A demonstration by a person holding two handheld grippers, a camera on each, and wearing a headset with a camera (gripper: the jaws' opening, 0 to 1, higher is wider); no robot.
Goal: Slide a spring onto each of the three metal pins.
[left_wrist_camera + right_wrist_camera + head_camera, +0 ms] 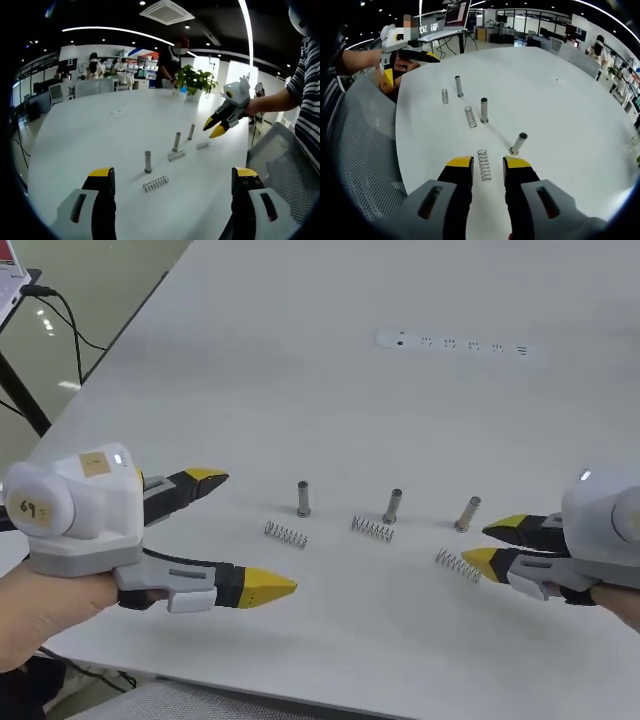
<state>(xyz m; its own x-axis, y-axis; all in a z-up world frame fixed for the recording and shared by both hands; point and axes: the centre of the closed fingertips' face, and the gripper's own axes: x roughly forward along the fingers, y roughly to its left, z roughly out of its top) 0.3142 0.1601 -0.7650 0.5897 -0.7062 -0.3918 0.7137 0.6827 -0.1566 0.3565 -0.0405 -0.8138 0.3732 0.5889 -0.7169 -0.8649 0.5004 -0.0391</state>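
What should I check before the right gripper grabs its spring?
1. Right gripper open: ok.
2. Right spring lying free, lined up between its jaws: ok.
3. Jaws low enough to grip it: cannot tell.
4. Right pin bare: ok. Truly upright: cannot tell.
5. Left gripper open, empty, apart from that spring: ok.
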